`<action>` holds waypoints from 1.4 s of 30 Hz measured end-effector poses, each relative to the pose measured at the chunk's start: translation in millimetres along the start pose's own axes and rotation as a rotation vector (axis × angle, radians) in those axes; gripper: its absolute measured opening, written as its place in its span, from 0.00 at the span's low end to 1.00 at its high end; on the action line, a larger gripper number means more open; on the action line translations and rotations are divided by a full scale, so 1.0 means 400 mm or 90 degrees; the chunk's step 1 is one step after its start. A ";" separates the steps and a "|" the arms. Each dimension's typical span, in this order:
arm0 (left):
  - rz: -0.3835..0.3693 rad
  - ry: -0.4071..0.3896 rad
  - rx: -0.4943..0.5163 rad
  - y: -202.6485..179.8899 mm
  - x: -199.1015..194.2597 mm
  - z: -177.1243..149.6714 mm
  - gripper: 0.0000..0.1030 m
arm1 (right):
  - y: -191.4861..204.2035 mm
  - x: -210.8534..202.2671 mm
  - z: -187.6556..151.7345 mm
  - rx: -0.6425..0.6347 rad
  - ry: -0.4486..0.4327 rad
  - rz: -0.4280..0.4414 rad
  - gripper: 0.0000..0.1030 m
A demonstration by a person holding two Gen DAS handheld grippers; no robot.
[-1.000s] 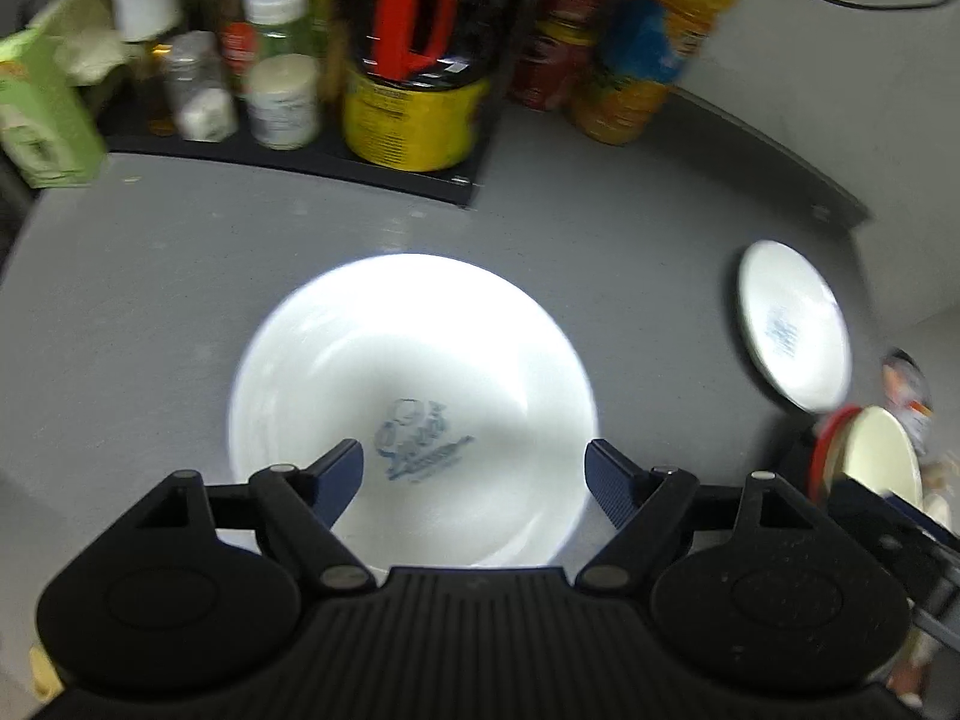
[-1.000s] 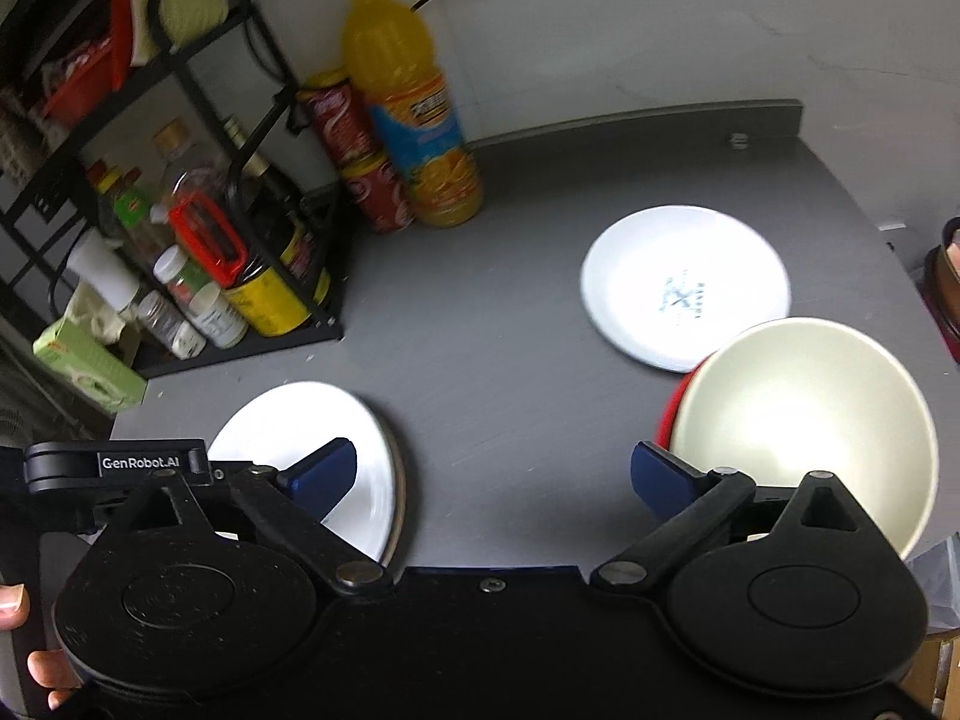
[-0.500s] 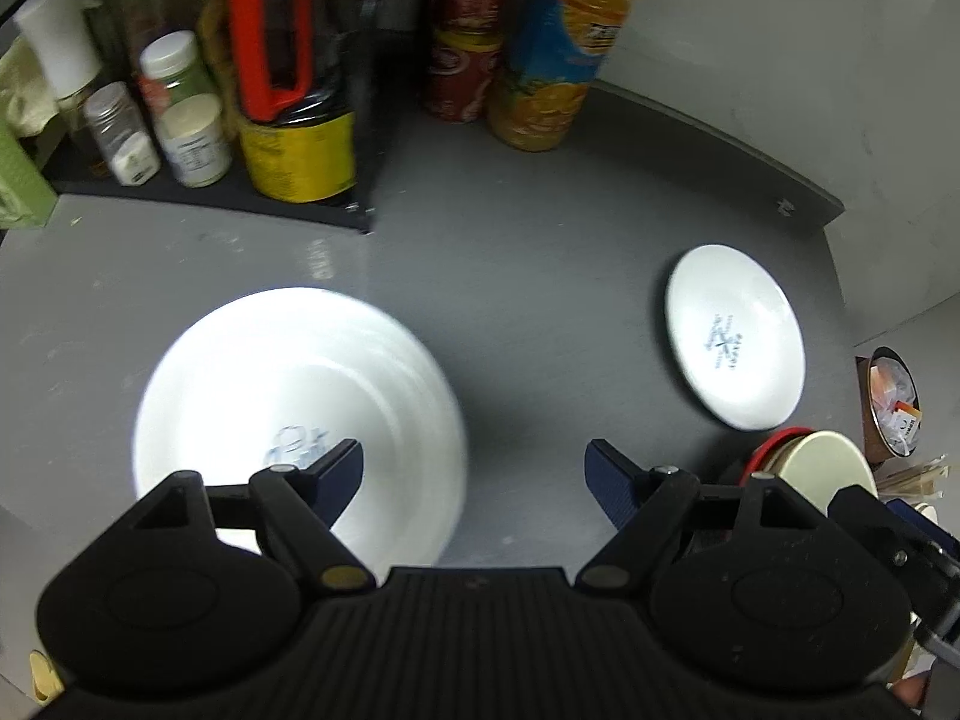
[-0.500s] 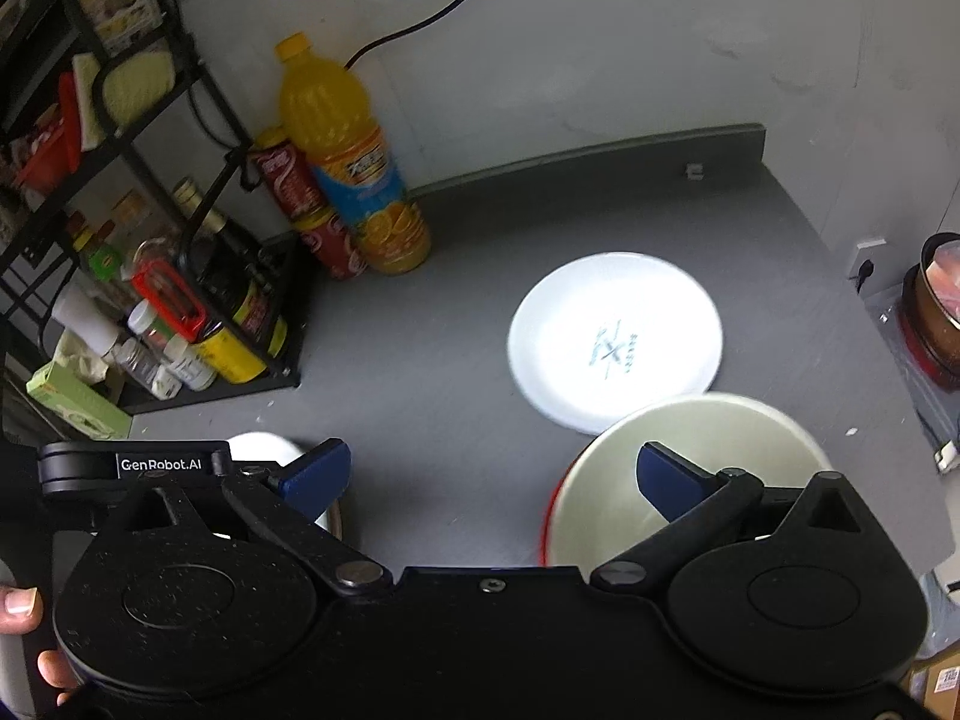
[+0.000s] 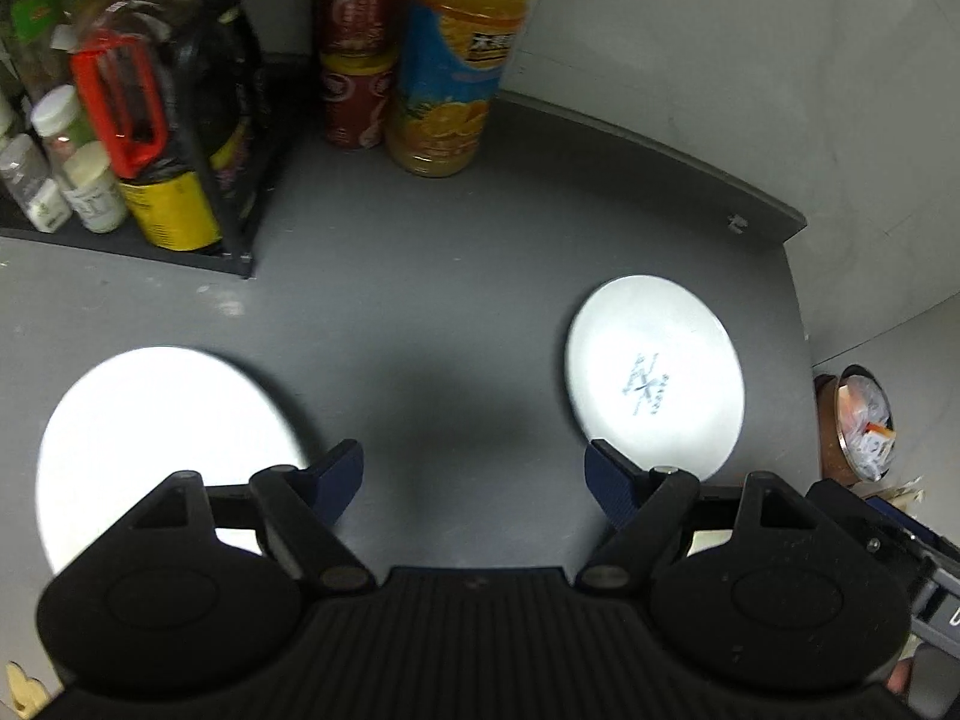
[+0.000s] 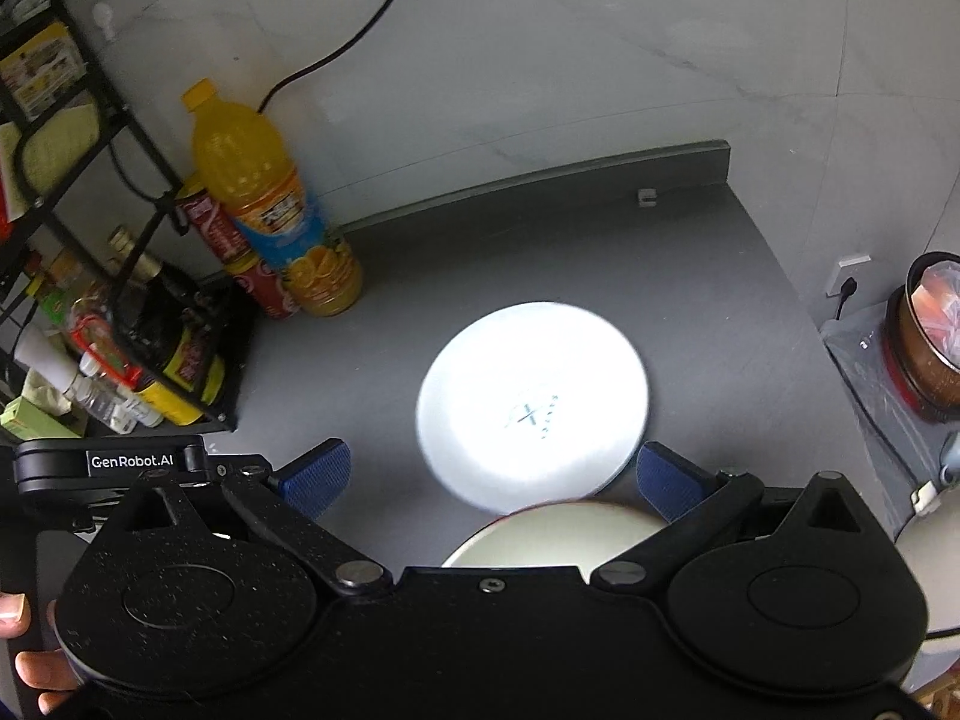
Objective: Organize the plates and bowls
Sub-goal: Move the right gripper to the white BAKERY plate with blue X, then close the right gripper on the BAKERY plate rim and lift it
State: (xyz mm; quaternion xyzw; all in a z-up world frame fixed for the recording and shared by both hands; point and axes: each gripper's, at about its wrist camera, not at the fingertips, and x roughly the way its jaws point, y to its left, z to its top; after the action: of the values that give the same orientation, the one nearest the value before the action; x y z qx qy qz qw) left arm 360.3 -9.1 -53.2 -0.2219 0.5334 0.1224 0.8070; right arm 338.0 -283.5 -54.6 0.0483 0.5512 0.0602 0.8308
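A white plate (image 5: 156, 438) lies at the left of the grey counter (image 5: 432, 300), beside my left gripper's left finger. A second white plate (image 5: 657, 375) with a blue mark lies at the right; it also shows in the right wrist view (image 6: 534, 405). A cream bowl with a red rim (image 6: 558, 531) sits just under my right gripper, partly hidden by its body. My left gripper (image 5: 474, 480) is open and empty above bare counter between the two plates. My right gripper (image 6: 492, 474) is open and empty above the near edge of the marked plate.
A black rack (image 5: 198, 192) with jars and bottles stands at the back left. An orange juice bottle (image 5: 462, 60) and red cans (image 5: 354, 90) stand beside it. A copper pot (image 6: 930, 336) sits off the counter's right edge. A cable (image 6: 360, 30) hangs on the wall.
Both grippers have swung away from the left plate and lifted back. The left view now centres between the plates. The bowl has slid under the right gripper's body.
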 end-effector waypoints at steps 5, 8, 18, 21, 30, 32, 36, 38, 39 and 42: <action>-0.029 0.004 -0.027 -0.036 0.041 0.022 0.77 | -0.056 0.040 0.025 -0.003 0.007 -0.015 1.00; -0.040 0.007 -0.036 -0.058 0.072 0.029 0.77 | -0.090 0.066 0.040 -0.001 0.010 -0.015 0.99; -0.062 0.037 -0.107 -0.096 0.200 0.039 0.58 | -0.181 0.188 0.081 0.015 0.077 0.011 0.70; -0.069 0.055 -0.134 -0.094 0.243 0.040 0.44 | -0.200 0.227 0.090 0.025 0.101 0.022 0.65; -0.085 0.097 -0.179 -0.088 0.346 0.050 0.26 | -0.239 0.338 0.101 0.045 0.164 0.017 0.46; -0.089 0.094 -0.189 -0.086 0.356 0.052 0.26 | -0.246 0.358 0.104 0.042 0.175 0.021 0.43; -0.098 0.096 -0.201 -0.082 0.376 0.059 0.22 | -0.254 0.385 0.101 0.043 0.189 0.030 0.37; -0.100 0.098 -0.203 -0.081 0.385 0.062 0.21 | -0.259 0.401 0.095 0.048 0.197 0.034 0.34; -0.097 0.099 -0.203 -0.081 0.390 0.064 0.21 | -0.262 0.409 0.092 0.052 0.202 0.037 0.30; -0.085 0.099 -0.202 -0.075 0.407 0.065 0.21 | -0.267 0.425 0.086 0.061 0.211 0.042 0.25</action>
State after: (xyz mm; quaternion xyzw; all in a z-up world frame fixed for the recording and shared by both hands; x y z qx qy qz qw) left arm 459.6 -28.9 -186.7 -0.3896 0.5522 0.1339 0.7248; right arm 440.1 -363.7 -211.6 0.0950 0.6809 0.0682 0.7230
